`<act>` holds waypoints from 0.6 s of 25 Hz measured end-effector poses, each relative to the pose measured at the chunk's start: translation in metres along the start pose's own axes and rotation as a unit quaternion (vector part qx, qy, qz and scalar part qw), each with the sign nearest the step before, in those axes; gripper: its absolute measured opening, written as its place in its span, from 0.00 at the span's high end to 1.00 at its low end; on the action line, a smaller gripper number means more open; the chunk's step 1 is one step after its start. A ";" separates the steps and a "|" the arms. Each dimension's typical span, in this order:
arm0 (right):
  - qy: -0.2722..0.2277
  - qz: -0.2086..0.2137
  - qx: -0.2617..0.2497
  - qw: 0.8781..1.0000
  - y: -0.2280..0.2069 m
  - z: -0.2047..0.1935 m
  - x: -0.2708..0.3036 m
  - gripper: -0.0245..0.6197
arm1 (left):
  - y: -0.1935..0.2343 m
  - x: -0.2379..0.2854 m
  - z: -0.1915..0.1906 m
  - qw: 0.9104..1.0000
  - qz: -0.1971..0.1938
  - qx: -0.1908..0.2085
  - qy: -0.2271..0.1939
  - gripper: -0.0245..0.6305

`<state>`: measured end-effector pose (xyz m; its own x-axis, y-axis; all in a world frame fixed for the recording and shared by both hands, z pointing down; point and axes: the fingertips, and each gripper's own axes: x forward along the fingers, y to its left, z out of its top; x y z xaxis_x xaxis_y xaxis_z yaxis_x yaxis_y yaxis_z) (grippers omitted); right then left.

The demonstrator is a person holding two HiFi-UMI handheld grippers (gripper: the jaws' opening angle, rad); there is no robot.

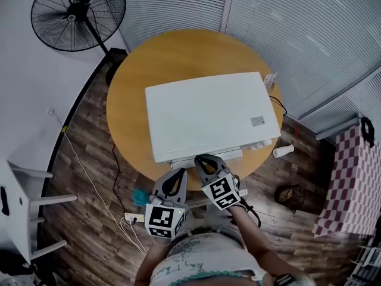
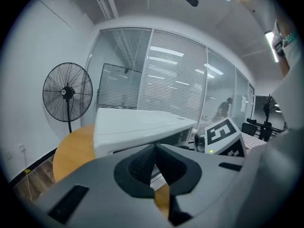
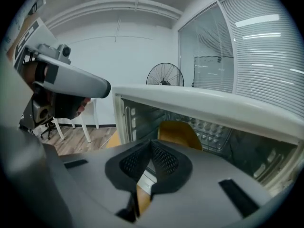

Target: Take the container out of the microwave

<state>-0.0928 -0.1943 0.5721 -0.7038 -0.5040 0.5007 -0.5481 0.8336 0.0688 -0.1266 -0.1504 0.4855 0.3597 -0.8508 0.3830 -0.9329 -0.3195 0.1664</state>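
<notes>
A floor fan (image 1: pixel 77 14) stands left of and behind the white microwave (image 1: pixel 208 112) on its round wooden table (image 1: pixel 128 88). In front of the microwave the left gripper (image 1: pixel 178 173) points at it, jaws pressed together with nothing between them. The right gripper (image 1: pixel 203 159), tips at the microwave's front edge, has its jaws likewise closed and empty. The container cannot be made out; only an orange shape (image 3: pixel 178 132) shows in the dark door glass.

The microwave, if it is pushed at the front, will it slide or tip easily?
The microwave looks wide and low, so tipping seems unlikely. Its bulk suggests weight; on the smooth wooden table it would probably slide slowly.
</notes>
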 end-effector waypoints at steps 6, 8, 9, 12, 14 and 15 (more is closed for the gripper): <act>0.027 -0.009 -0.020 0.999 -0.001 -0.026 0.021 0.97 | 0.003 -0.002 -0.005 1.000 0.001 0.002 0.006 0.94; 0.034 -0.009 -0.028 0.999 -0.001 -0.034 0.027 0.97 | 0.004 -0.002 -0.006 1.000 0.003 0.001 0.006 0.94; 0.037 -0.010 -0.032 0.999 -0.001 -0.037 0.030 0.97 | 0.004 -0.002 -0.006 1.000 0.003 0.000 0.006 0.94; 0.042 -0.009 -0.041 0.998 -0.001 -0.041 0.035 0.97 | 0.005 -0.003 -0.007 1.000 0.004 -0.001 0.006 0.94; 0.036 -0.012 -0.045 0.998 -0.003 -0.038 0.035 0.97 | 0.006 -0.005 -0.007 1.000 0.006 -0.002 0.005 0.94; 0.031 -0.015 -0.048 0.998 -0.005 -0.035 0.035 0.97 | 0.006 -0.006 -0.007 1.000 0.008 -0.003 0.004 0.94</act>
<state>-0.0993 -0.2079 0.6191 -0.6569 -0.5173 0.5486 -0.5210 0.8373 0.1657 -0.1344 -0.1447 0.4911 0.3456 -0.8521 0.3930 -0.9381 -0.3040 0.1657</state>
